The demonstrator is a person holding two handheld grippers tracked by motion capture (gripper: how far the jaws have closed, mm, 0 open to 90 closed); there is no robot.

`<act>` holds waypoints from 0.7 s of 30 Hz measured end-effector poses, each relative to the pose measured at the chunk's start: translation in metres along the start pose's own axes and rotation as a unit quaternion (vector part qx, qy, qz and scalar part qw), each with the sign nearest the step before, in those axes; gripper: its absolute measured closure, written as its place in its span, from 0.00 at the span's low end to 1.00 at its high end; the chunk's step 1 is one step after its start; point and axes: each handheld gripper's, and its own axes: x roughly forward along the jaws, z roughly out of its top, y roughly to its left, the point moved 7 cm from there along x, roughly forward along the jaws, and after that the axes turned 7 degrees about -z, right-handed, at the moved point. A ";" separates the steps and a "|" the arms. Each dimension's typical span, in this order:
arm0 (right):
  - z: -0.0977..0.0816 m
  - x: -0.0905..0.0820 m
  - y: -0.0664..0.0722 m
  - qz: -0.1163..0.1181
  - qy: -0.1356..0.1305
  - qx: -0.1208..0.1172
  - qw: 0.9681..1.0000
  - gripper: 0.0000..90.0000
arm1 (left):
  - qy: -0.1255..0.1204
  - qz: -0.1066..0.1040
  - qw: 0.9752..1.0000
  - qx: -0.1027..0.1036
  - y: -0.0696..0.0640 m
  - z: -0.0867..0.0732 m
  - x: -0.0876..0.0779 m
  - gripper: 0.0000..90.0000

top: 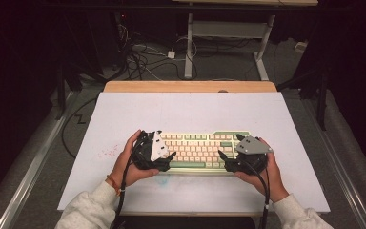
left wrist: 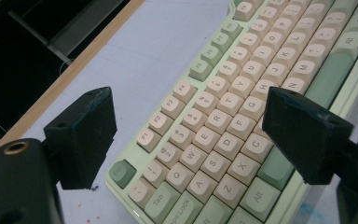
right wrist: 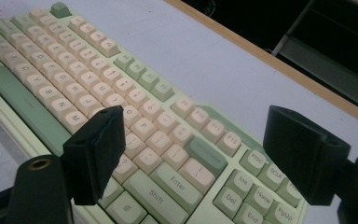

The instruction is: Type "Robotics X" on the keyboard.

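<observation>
A pale green keyboard (top: 198, 150) with cream and green keys lies on the white table top, near the front. My left gripper (top: 164, 145) is at its left end, open, with one jaw past the far edge and the other over the near edge by the space bar. In the left gripper view the keyboard (left wrist: 223, 130) runs between the wide-apart jaws of my left gripper (left wrist: 191, 135). My right gripper (top: 229, 146) is at the right end, open in the same way. In the right gripper view my right gripper (right wrist: 200, 156) straddles the keyboard (right wrist: 158, 140) around Enter and Shift.
The white table top (top: 190, 109) has bare room behind and beside the keyboard, with a wooden strip (top: 190, 86) along its far edge. Red specks (top: 106, 152) mark the surface left of my left hand. Cables (top: 143, 57) and a desk frame (top: 228, 33) stand on the floor beyond.
</observation>
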 end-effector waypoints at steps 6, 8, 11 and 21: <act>0.001 -0.006 0.001 -0.002 -0.004 -0.008 1.000 0.23 | -0.002 0.005 1.000 0.004 -0.001 -0.001 -0.007 0.18; 0.001 -0.009 0.001 -0.001 -0.006 -0.008 1.000 0.23 | -0.004 0.005 1.000 0.007 -0.002 -0.001 -0.009 0.18; 0.001 -0.012 0.000 0.000 -0.009 -0.008 1.000 0.23 | -0.009 0.006 1.000 0.008 -0.003 -0.001 -0.013 0.18; -0.001 -0.022 -0.004 -0.003 -0.011 -0.013 1.000 0.23 | -0.012 0.005 1.000 0.015 -0.006 -0.006 -0.021 0.18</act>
